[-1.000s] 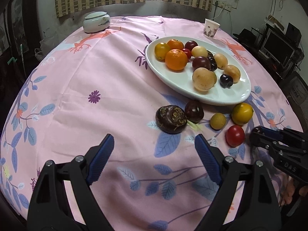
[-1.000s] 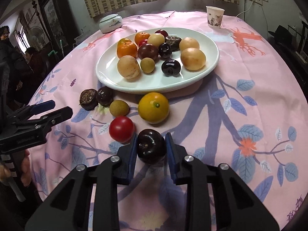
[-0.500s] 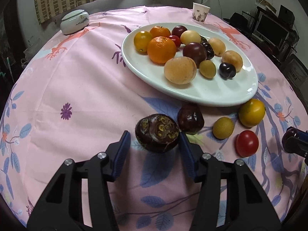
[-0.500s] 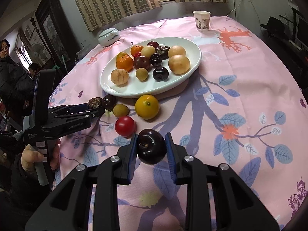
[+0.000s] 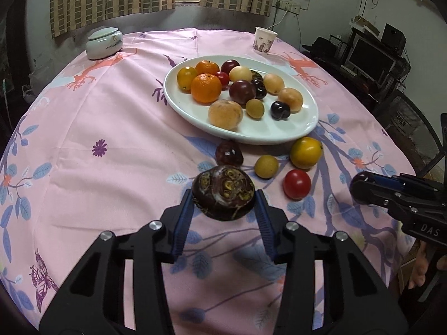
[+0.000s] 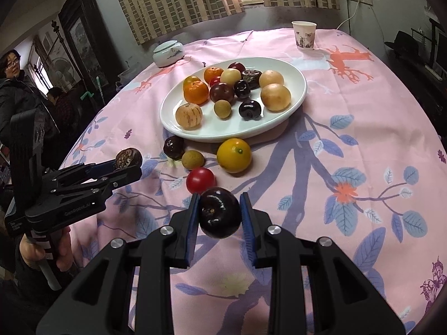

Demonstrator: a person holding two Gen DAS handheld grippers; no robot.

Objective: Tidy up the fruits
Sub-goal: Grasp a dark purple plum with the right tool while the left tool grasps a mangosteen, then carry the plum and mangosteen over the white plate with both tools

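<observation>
Pink cloth with blue leaves covered the round desk [image 5: 117, 117], under striped curtains and a bright window. Within the last second the left gripper [image 5: 223, 198] had closed from wide open onto the dark, wrinkled fruit [image 5: 223, 196], which had sat on the cloth a second earlier and now hung pinched between the blue pads, apparently clear of the cloth. The right gripper [image 6: 219, 213] was clenched on a glossy dark plum [image 6: 220, 212], as it had been a second before, though carried a little higher. By my reading both hands were now loaded and the next move was to carry both to the white plate [image 5: 279, 136], already crowded with fruit. Four loose pieces lay on the cloth beside its near rim: a dark red fruit [image 5: 228, 153], a small green-yellow one [image 5: 266, 166], a yellow-orange one [image 5: 306, 153] and a red tomato [image 5: 297, 184]. The dark red fruit was partly hidden behind the held one in the left view. Whether the wrinkled fruit touched the cloth underneath could not be judged for certain. The fruit packed at the plate's far side overlapped too much to name.
</observation>
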